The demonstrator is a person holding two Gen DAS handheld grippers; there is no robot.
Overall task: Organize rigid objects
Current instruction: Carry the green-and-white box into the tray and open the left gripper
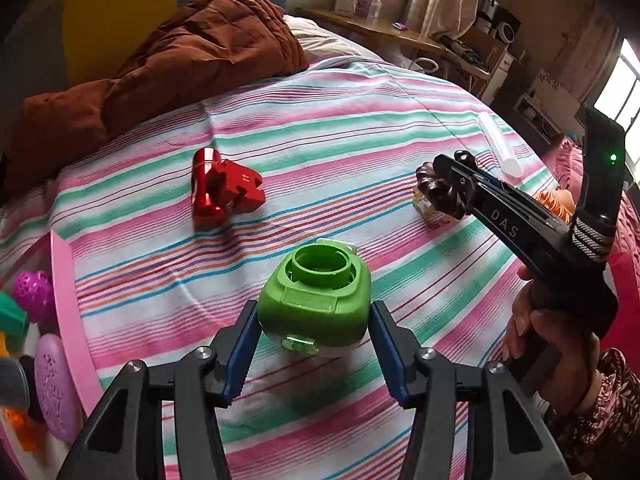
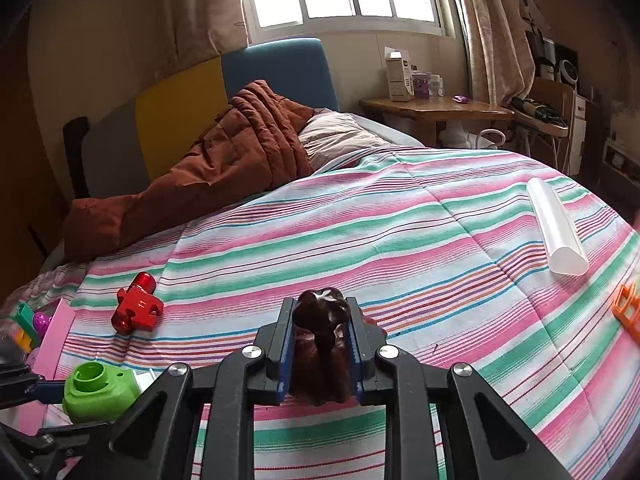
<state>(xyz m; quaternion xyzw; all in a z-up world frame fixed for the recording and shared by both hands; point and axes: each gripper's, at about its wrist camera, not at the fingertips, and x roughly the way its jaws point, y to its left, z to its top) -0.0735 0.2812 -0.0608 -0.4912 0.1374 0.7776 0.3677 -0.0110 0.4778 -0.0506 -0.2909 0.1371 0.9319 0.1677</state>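
Straddling green cap (image 1: pixel 314 304) with left gripper (image 1: pixel 314 354), pink bin (image 1: pixel 66 280) edge beside it

The pink bin (image 1: pixel 66 300) is cut off at the left edge, its contents perhaps toys.

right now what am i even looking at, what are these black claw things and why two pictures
They are two hand-held grippers, one in each of a person's hands; no robot arm. Each carries a camera looking forward along its two fingers, so each picture is one gripper's own view.

The left gripper is open, its fingers either side of a green plastic housing without clearly pressing it. It also sees the person's hand holding the other gripper.

The right gripper is shut on a dark brown ornate-topped object.

Everything lies on a striped bedspread: a red metal part, a clear tube, something orange. A pink bin of toys sits at the left.
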